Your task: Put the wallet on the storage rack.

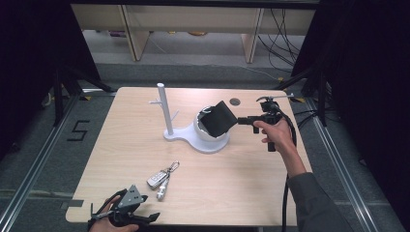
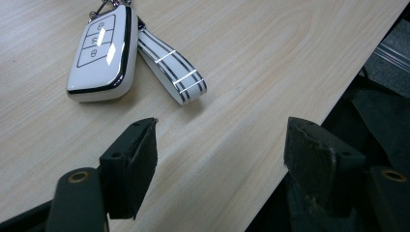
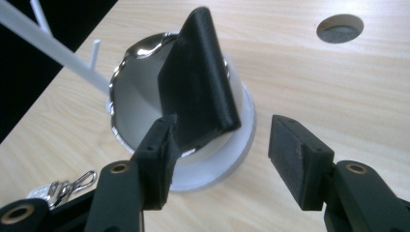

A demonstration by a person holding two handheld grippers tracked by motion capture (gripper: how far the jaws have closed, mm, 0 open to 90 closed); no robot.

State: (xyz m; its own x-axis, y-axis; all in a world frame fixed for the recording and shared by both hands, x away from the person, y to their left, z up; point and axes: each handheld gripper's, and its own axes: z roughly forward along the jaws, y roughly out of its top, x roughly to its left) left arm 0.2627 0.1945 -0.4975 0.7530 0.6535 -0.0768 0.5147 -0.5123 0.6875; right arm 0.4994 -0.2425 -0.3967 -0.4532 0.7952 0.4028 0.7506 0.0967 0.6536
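A black wallet [image 1: 218, 118] [image 3: 198, 82] stands tilted in the shiny white bowl [image 1: 202, 131] [image 3: 138, 101] of a white stand, whose thin pole [image 1: 164, 108] carries small pegs. My right gripper [image 1: 240, 121] [image 3: 222, 140] is level just right of the bowl, open, with the wallet's lower corner just beyond its left jaw and nothing pressed between the pads. A white car key fob [image 1: 155, 179] [image 2: 101, 53] with a striped strap [image 2: 171, 72] lies on the table. My left gripper [image 1: 147, 217] [image 2: 220, 140] rests open at the near table edge, a short way from the fob.
The light wooden table [image 1: 270, 193] has a round cable hole [image 1: 235, 101] [image 3: 340, 27] behind the bowl. Dark floor and curtains surround the table; the near edge [image 2: 300, 140] runs under my left gripper's right jaw.
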